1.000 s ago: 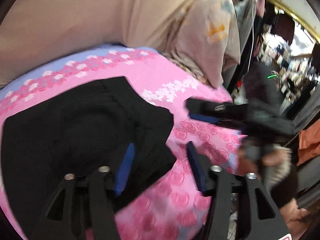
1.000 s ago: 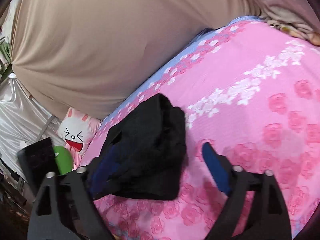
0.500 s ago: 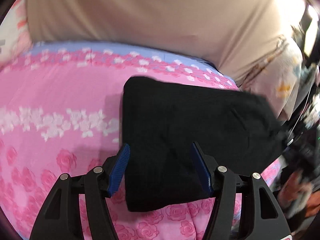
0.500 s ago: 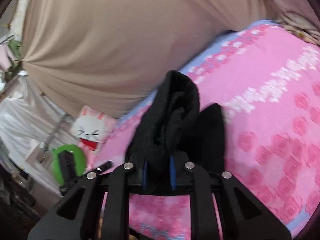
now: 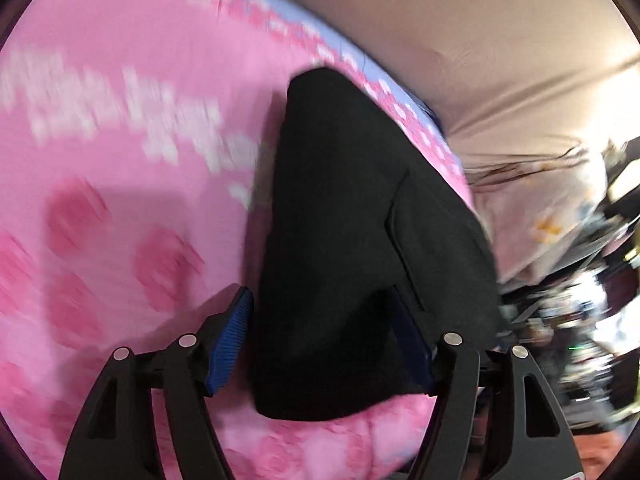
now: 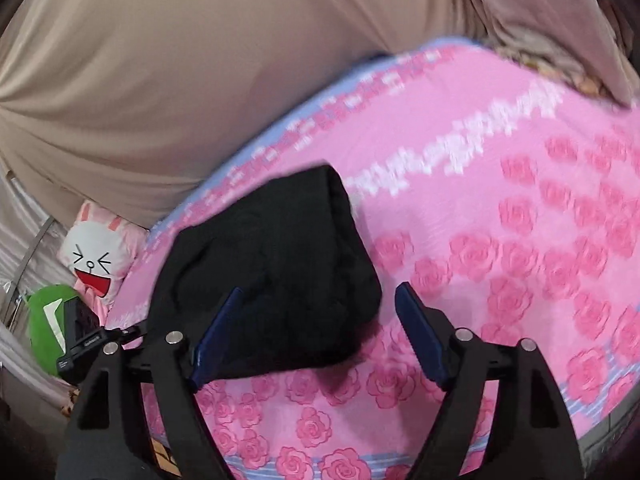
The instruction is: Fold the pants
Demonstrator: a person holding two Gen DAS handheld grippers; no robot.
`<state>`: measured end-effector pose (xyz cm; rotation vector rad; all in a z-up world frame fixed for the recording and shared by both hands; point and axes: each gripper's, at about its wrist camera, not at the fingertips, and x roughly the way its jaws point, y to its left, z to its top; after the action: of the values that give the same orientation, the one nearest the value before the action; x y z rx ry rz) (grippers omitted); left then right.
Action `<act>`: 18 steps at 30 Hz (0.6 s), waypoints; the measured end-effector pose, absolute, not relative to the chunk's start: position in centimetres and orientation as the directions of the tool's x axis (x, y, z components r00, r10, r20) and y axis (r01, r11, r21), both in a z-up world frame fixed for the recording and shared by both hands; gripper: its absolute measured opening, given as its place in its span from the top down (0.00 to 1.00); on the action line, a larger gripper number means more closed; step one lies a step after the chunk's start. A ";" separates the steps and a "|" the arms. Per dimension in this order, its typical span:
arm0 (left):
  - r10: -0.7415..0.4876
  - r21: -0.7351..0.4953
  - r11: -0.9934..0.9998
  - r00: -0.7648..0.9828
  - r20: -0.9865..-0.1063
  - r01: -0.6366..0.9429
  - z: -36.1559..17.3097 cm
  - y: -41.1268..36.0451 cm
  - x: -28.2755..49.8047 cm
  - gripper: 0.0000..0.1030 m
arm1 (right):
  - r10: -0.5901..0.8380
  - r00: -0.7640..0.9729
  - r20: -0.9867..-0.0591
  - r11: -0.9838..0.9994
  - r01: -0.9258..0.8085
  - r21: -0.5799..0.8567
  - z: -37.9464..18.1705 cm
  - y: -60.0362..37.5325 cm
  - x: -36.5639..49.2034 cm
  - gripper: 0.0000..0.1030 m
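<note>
Left wrist view shows my left gripper (image 5: 322, 336) low over the folded black pants (image 5: 360, 240), its jaws spread apart with the bundle's near end between the blue pads (image 5: 230, 336), neither one closed on the cloth. Only this view takes in the cluttered room (image 5: 580, 320) off the bed's right side; much of it is motion-blurred.

Right wrist view gives me the other angle: my right gripper (image 6: 320, 328) also stands with jaws wide apart, the left pad over the pants' (image 6: 272, 268) near edge, the right pad over bare pink bedspread (image 6: 520, 240). Here alone I see a white cartoon pillow (image 6: 96, 256), a green cushion (image 6: 44, 320) and a small black device (image 6: 80, 336) at the bed's left edge.

The pants lie folded near the bedspread's far-left corner, close to the blue border (image 6: 256, 144) and the beige curtain (image 6: 200, 60) behind. Open bedspread stretches to the right of the bundle and toward the near edge.
</note>
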<state>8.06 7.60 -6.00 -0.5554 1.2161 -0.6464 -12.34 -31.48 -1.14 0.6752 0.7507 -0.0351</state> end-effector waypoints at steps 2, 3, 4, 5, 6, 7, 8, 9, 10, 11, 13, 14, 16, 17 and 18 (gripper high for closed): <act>-0.763 -0.754 0.644 0.194 -0.617 0.133 -6.5 7.7 8.1 0.26 | 0.306 0.729 -0.612 0.706 0.257 0.659 -3.1 -31.8 -12.2 0.26; -0.769 -0.761 0.636 0.189 -0.610 0.130 -6.5 7.6 8.2 0.24 | 0.287 0.740 -0.609 0.722 0.251 0.645 -3.0 -31.8 -12.2 0.24; -0.775 -0.767 0.629 0.185 -0.604 0.130 -6.5 7.4 8.4 0.23 | 0.273 0.741 -0.613 0.746 0.239 0.622 -2.8 -31.2 -11.7 0.21; -0.777 -0.768 0.627 0.181 -0.604 0.132 -6.5 7.2 8.6 0.23 | 0.283 0.737 -0.614 0.747 0.232 0.623 -2.9 -30.8 -11.1 0.19; -0.774 -0.763 0.631 0.182 -0.606 0.139 -6.4 6.9 8.9 0.24 | 0.297 0.738 -0.606 0.743 0.220 0.632 -3.0 -30.4 -10.6 0.28; -0.764 -0.750 0.644 0.187 -0.618 0.150 -6.3 6.4 9.2 0.38 | 0.293 0.733 -0.614 0.747 0.226 0.625 -3.1 -30.0 -10.0 0.34; -0.748 -0.733 0.663 0.193 -0.635 0.154 -6.1 6.3 9.3 0.61 | 0.291 0.735 -0.613 0.766 0.206 0.610 -2.5 -29.4 -9.4 0.53; -0.737 -0.722 0.674 0.202 -0.644 0.158 -5.7 6.4 9.5 0.67 | 0.300 0.738 -0.604 0.767 0.190 0.613 -1.9 -29.1 -9.3 0.65; -0.747 -0.730 0.663 0.215 -0.629 0.165 -4.8 6.9 9.6 0.76 | 0.301 0.746 -0.594 0.769 0.178 0.614 -1.0 -28.9 -9.2 0.68; -0.747 -0.728 0.663 0.226 -0.625 0.177 -3.8 7.3 9.3 0.78 | 0.318 0.753 -0.576 0.769 0.150 0.621 0.3 -28.4 -9.5 0.71; -0.732 -0.708 0.680 0.245 -0.636 0.193 -2.3 8.6 8.6 0.78 | 0.380 0.748 -0.544 0.750 0.095 0.655 1.8 -27.8 -10.4 0.72; -0.725 -0.699 0.687 0.251 -0.641 0.200 -1.5 9.2 8.1 0.78 | 0.402 0.739 -0.541 0.752 0.071 0.655 2.5 -26.9 -11.1 0.72; -0.719 -0.688 0.695 0.234 -0.655 0.208 -0.6 10.8 6.5 0.78 | 0.418 0.717 -0.558 0.759 0.062 0.648 2.5 -26.1 -12.1 0.69; -0.708 -0.677 0.706 0.230 -0.668 0.208 -0.7 11.2 6.1 0.76 | 0.425 0.696 -0.579 0.754 0.082 0.652 1.4 -25.8 -12.6 0.63; -0.683 -0.651 0.730 0.222 -0.696 0.206 -1.2 11.6 5.3 0.75 | 0.419 0.676 -0.606 0.755 0.111 0.646 0.1 -25.7 -12.9 0.56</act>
<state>5.34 11.59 -1.18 -0.4749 1.1996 -0.6463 -12.90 -25.69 0.12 0.7116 0.8255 0.1908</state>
